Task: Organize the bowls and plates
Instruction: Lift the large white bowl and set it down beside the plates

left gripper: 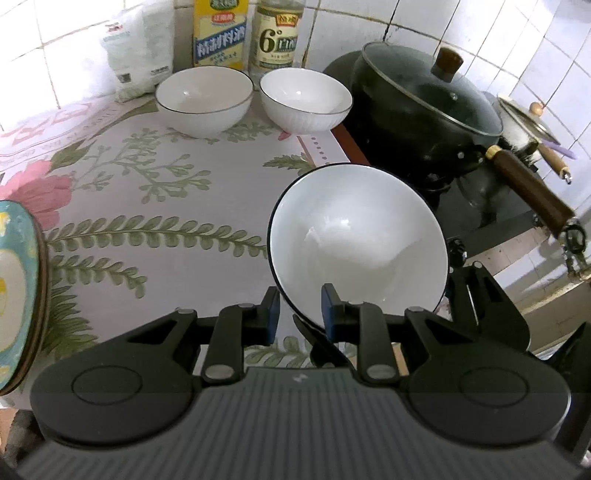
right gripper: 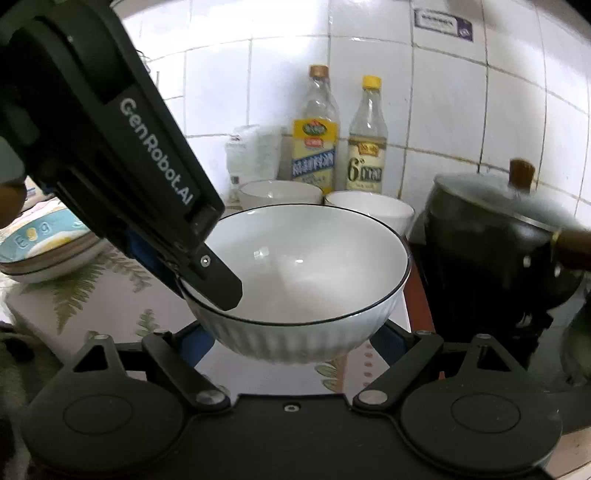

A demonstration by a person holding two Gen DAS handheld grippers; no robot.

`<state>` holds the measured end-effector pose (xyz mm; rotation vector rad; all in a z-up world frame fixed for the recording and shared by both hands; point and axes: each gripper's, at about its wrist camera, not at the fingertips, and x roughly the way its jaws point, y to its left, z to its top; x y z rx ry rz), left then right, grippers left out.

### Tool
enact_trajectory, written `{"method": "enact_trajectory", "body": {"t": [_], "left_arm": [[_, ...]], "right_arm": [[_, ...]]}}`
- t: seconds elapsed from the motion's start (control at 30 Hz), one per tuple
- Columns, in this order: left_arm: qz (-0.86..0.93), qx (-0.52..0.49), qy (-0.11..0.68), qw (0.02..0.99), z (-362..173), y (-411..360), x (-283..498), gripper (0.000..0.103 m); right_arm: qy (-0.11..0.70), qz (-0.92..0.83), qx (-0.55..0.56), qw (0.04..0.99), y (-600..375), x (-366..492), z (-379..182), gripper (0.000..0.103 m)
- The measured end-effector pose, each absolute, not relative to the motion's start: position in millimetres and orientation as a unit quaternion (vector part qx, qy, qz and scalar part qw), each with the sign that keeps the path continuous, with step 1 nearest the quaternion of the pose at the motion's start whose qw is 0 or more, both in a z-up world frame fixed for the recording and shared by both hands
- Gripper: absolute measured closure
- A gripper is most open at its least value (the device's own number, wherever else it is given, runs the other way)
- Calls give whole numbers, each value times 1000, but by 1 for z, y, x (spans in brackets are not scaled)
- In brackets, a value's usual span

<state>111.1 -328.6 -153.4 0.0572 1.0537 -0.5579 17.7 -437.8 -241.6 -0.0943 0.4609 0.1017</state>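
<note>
A white ribbed bowl with a dark rim (left gripper: 358, 240) is held above the floral tablecloth, near the table's right edge. My left gripper (left gripper: 300, 314) is shut on its rim, one finger inside and one outside; in the right wrist view it (right gripper: 207, 275) pinches the bowl's (right gripper: 306, 273) left rim. My right gripper (right gripper: 291, 345) is open wide, with its blue pads on either side of the bowl's underside. Two more white bowls (left gripper: 204, 101) (left gripper: 306, 100) stand side by side at the back of the table. Stacked teal-patterned plates (left gripper: 16, 291) lie at the left.
A black lidded pot with a wooden handle (left gripper: 428, 110) stands on the stove to the right of the table. Two bottles (left gripper: 220, 33) (left gripper: 277, 35) and a white bag (left gripper: 142, 48) stand against the tiled wall behind the bowls.
</note>
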Motion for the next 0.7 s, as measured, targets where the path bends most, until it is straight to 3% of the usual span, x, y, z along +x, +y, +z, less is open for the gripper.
{"method": "enact_trajectory", "body": {"t": [0.7], "left_arm": [[-214, -11, 478, 852, -128, -216, 117, 81]], "right_arm": [[214, 128, -88, 964, -342, 40, -206, 10]]}}
